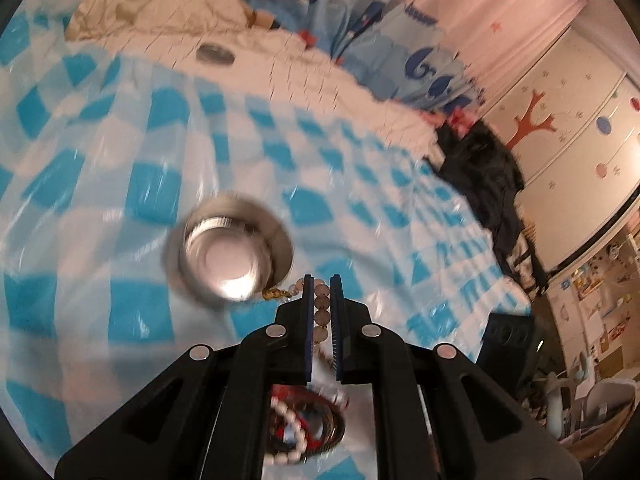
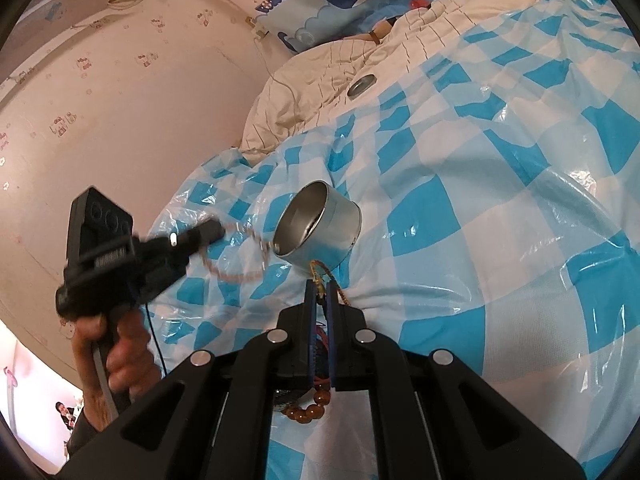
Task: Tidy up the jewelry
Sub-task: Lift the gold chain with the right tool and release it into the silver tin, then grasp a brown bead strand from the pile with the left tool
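1. Bracelet of pale beads [image 1: 322, 308] clamped between the shut fingers of the left gripper [image 1: 321, 280]; hangs from the tips as a loose loop above the blue checked sheet [image 2: 500, 240], blurred in the right wrist view
2. Round metal tin [image 2: 340, 224] just beside that loop, tipped on the soft bedding, open mouth turned toward the left gripper; looks empty inside
3. Deciding relation, as a judgement: mouth of the tin lies ahead of the left tongs and slightly to one side, so the loop has to go over the rim and in; long axis of the dangling loop runs downward from the fingertips
4. Left hand [image 2: 116, 356] nearer the mouth; right gripper [image 2: 320, 292] sits at the tin's near wall, closed on a gold cord [image 2: 320, 270]; cannot tell whether the cord touches the tin
5. Counts: one tin, one loose lid [image 2: 362, 84] well apart at the edge of the cream quilt [image 2: 320, 68], two grippers, both gripping
6. Under the tongs: one amber bead strand [image 2: 310, 410], one white bead strand [image 1: 288, 412] in a dark round dish [image 1: 340, 426], partly hidden
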A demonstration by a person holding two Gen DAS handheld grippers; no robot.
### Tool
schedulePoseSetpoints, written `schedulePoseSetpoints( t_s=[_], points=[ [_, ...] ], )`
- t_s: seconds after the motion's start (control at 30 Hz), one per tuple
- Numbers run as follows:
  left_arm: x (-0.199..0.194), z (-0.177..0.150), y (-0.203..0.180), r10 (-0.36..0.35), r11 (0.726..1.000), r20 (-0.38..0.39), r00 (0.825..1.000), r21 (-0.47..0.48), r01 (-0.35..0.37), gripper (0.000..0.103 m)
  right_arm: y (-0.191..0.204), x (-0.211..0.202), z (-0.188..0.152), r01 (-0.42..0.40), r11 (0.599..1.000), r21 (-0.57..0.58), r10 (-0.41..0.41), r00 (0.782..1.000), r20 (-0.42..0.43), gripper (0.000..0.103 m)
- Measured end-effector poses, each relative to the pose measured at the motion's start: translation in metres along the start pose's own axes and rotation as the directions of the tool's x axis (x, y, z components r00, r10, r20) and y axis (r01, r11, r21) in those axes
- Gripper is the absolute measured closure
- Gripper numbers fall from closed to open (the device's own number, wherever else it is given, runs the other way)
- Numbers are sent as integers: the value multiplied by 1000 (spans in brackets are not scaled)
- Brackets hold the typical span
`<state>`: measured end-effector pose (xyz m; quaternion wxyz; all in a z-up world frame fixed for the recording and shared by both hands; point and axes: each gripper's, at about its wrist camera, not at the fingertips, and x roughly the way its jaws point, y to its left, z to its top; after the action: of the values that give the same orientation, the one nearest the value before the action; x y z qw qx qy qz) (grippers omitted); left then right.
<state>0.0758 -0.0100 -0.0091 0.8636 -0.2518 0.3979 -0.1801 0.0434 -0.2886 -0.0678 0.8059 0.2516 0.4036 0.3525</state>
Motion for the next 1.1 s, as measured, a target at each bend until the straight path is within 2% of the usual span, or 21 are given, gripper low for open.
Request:
schedulePoseSetpoints(
  t_s=[0.1, 0.17, 0.2, 0.23, 0.3, 0.33, 0.43, 0.5, 0.53, 0.57, 0.7, 0.9, 1.0, 1.1],
  points=[
    [7, 16, 6, -34, 999, 33, 999, -24, 35, 96, 0, -2, 1, -4, 1000, -2, 4, 1000, 4, 98],
    [22, 27, 19, 25, 998, 39, 999, -58, -22, 96, 1, -2, 1, -4, 1000, -9, 4, 1000, 7, 98],
    [30, 30, 27, 90, 994, 30, 995, -71, -88, 96, 2, -3, 1, 0, 1000, -14, 0, 1000, 10, 98],
    [40, 32, 36, 177, 981, 9, 984, -79, -176, 96, 2, -3, 1, 1, 1000, -17, -1, 1000, 10, 98],
    [58, 28, 48, 330, 939, -54, 942, -79, -334, 94, 3, -4, 2, 2, 1000, -20, -2, 1000, 12, 98],
    [62, 26, 52, 361, 926, -78, 929, -83, -367, 92, 3, -4, 2, 2, 1000, -21, -1, 1000, 12, 98],
    [58, 24, 47, 354, 930, -81, 932, -72, -360, 84, 4, -6, 3, -8, 1000, -25, 8, 1000, 17, 98],
    [45, 22, 33, 387, 921, -44, 921, -31, -388, 69, 6, -8, 3, -17, 999, -28, 17, 1000, 20, 98],
    [37, 20, 29, 392, 920, -21, 920, -22, -392, 60, 7, -8, 4, -25, 999, -26, 26, 999, 20, 98],
    [26, 17, 24, 391, 920, 6, 921, -18, -391, 55, 8, -9, 4, -35, 999, -25, 36, 999, 20, 98],
    [-3, 11, 24, 388, 921, 51, 920, -44, -386, 50, 17, -5, 12, -66, 997, -28, 67, 998, 21, 98],
    [-25, 2, 42, 389, 919, 55, 919, -89, -384, 45, 44, 25, 47, -111, 993, -49, 112, 993, 33, 98],
    [-31, -1, 46, 408, 912, 60, 911, -87, -402, 41, 64, 43, 67, -88, 989, -119, 96, 993, 63, 98],
    [-37, -2, 49, 422, 905, 70, 904, -84, -416, 35, 74, 69, 75, -16, 979, -205, 33, 996, 82, 98]
  ],
)
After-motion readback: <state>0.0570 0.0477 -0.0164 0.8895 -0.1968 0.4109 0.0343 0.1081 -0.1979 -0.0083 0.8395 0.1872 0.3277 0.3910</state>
